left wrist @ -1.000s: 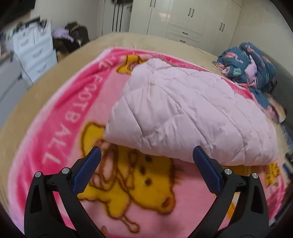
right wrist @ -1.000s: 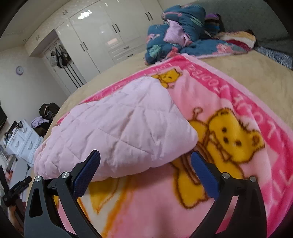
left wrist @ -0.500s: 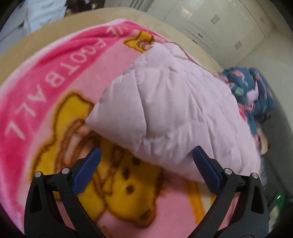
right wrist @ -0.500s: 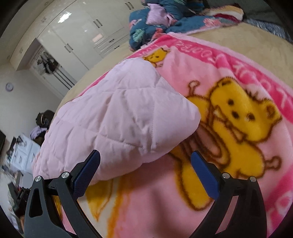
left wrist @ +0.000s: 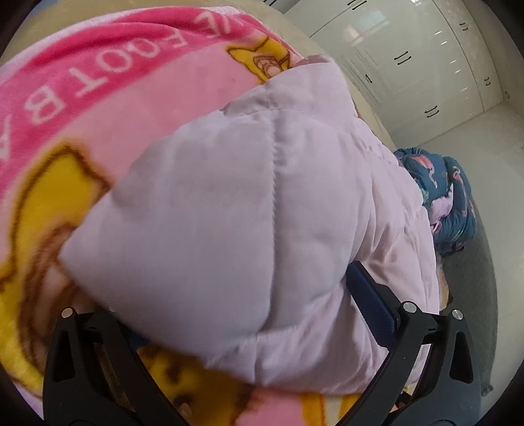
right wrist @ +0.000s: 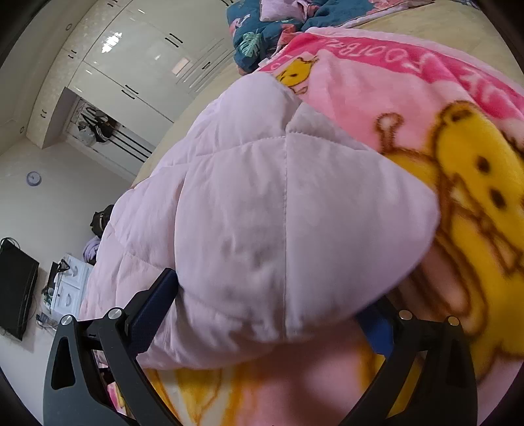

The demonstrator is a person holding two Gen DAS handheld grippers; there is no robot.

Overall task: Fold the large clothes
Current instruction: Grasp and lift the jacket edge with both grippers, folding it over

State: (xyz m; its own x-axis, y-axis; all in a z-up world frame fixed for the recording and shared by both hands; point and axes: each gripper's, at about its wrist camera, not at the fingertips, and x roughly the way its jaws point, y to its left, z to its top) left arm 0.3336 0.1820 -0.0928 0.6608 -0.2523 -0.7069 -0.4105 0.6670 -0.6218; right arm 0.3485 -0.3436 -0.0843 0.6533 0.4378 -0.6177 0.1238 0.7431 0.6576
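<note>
Here the pale pink quilted garment [left wrist: 249, 209] lies folded and puffy on a pink cartoon-bear blanket [left wrist: 108, 98], and its near edge bulges straight into both tongs. The left gripper [left wrist: 242, 314] is spread wide around one corner of the garment: its right finger [left wrist: 370, 304] presses against the padded fabric, while the other finger is hidden under the overhanging fold, so the jaws stand apart with the cloth between them, not clamped. The right gripper [right wrist: 268, 304] is likewise spread around the opposite corner [right wrist: 294, 229]; its left finger [right wrist: 154, 304] lies against the side of the garment and its right finger [right wrist: 376, 324] is tucked beneath the fabric, against the blanket. Beyond the garment, ahead of both tongs, the blanket shows yellow bears and white lettering on a darker pink border [right wrist: 409, 62]. Farther out, past the blanket's far edge, a heap of dark blue patterned bedding [left wrist: 448, 196] sits on the beige bed [right wrist: 435, 19]. White wardrobe doors [left wrist: 409, 65] line the wall behind it, and off to the left of the right gripper stand a black television [right wrist: 16, 291] and a small white drawer unit [right wrist: 68, 288].
</note>
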